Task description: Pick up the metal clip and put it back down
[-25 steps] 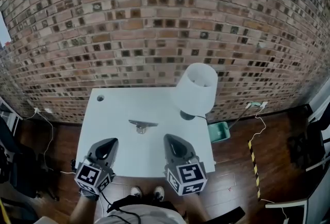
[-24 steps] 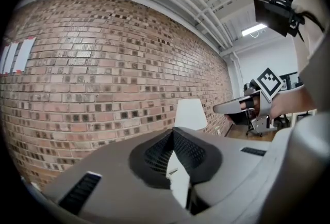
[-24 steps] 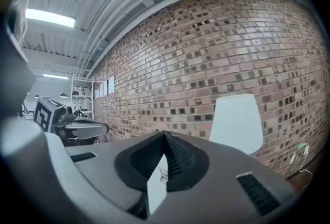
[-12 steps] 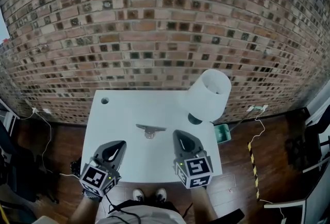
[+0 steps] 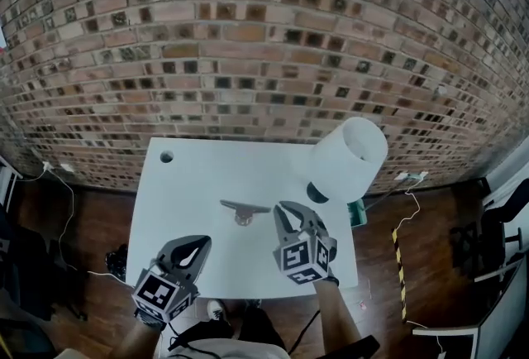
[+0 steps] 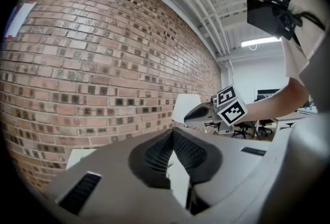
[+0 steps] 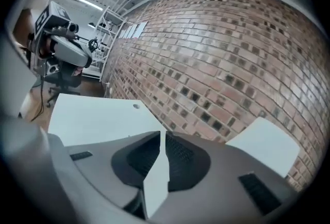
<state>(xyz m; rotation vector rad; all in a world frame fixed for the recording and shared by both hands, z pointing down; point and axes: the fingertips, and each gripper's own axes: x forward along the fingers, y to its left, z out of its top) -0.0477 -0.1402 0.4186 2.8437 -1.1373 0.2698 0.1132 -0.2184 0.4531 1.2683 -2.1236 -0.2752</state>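
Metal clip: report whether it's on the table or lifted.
On the table: the head view shows the metal clip lying on the white table, nothing gripping it.

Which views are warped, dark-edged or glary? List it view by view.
Head view: fisheye bows the brick wall; white table evenly lit, metal clip sharp. Left gripper view: black round border, ceiling light glares. Right gripper view: same border, wall curved, lamp shade flat white.

Head view looks down; all 3 show brick wall (image 5: 248, 35).
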